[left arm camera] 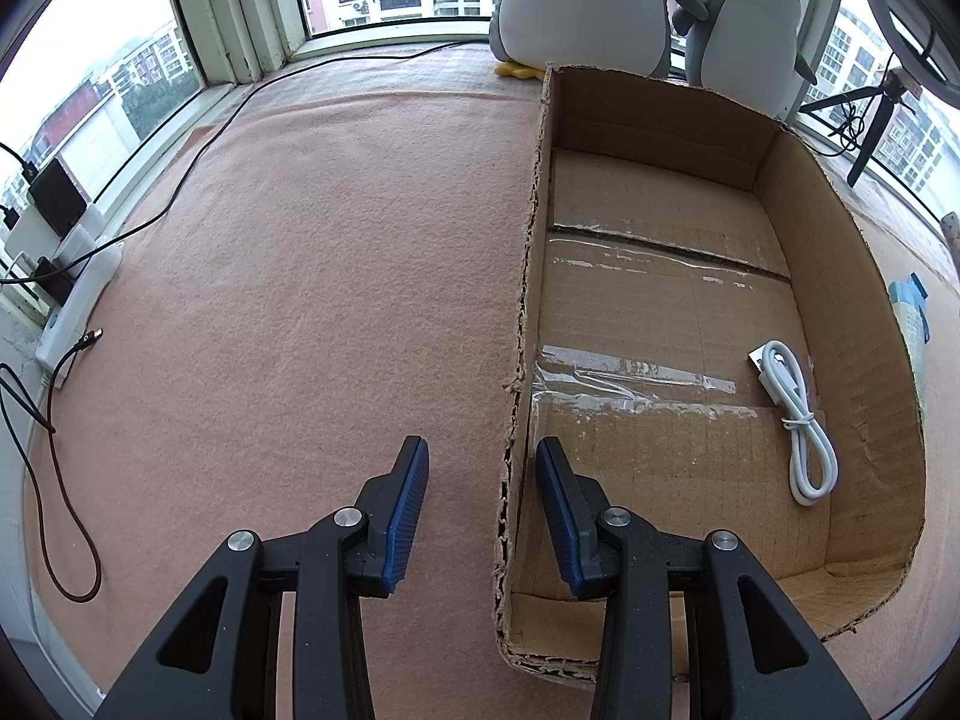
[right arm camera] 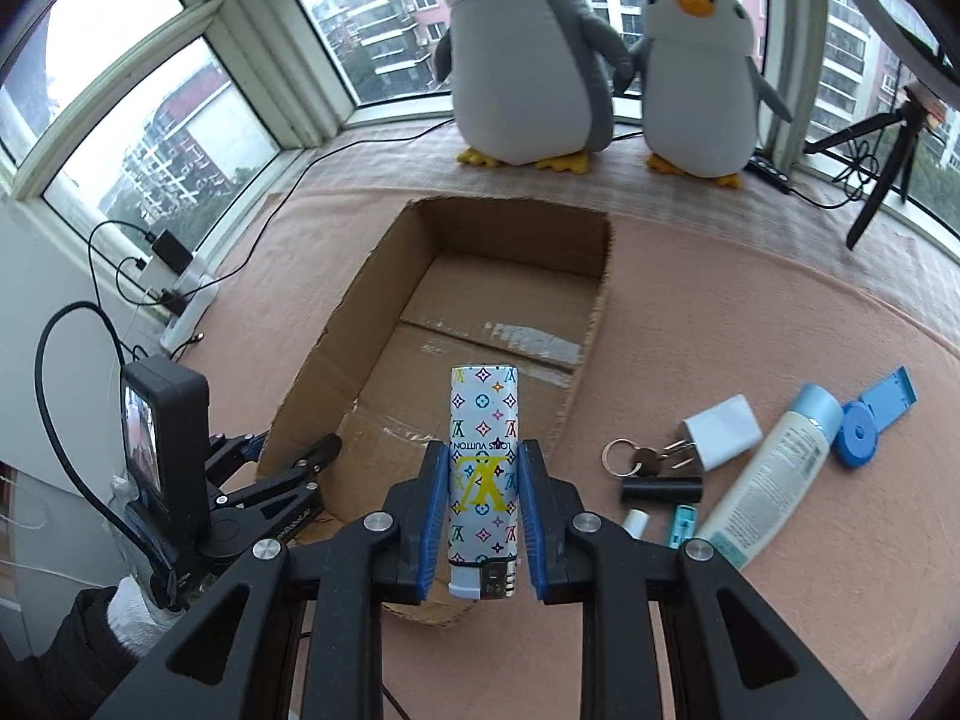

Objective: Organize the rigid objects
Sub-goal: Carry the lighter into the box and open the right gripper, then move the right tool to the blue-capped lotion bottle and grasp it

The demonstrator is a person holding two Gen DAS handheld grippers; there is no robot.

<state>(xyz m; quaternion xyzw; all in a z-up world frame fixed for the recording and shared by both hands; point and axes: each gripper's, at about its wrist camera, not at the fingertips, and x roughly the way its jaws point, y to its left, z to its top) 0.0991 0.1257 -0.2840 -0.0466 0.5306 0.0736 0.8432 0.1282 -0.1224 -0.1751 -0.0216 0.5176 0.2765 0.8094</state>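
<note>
A white patterned lighter (right arm camera: 483,468) stands upright between the blue pads of my right gripper (right arm camera: 483,456), which is shut on it above the near end of the open cardboard box (right arm camera: 591,324). In the left wrist view my left gripper (left arm camera: 482,450) is open and holds nothing; its fingers straddle the left wall of the cardboard box (left arm camera: 521,324). Inside lies a coiled white USB cable (left arm camera: 795,417). My left gripper (right arm camera: 288,462) also shows at the box's left edge in the right wrist view.
Right of the box on the pink cloth lie a white charger plug (right arm camera: 720,429), keys (right arm camera: 636,459), a black cylinder (right arm camera: 660,489), a lotion tube (right arm camera: 774,474) and a blue round holder (right arm camera: 864,429). Two plush penguins (right arm camera: 534,54) stand behind. A power strip (left arm camera: 78,300) with cables sits left; a tripod (right arm camera: 882,162) right.
</note>
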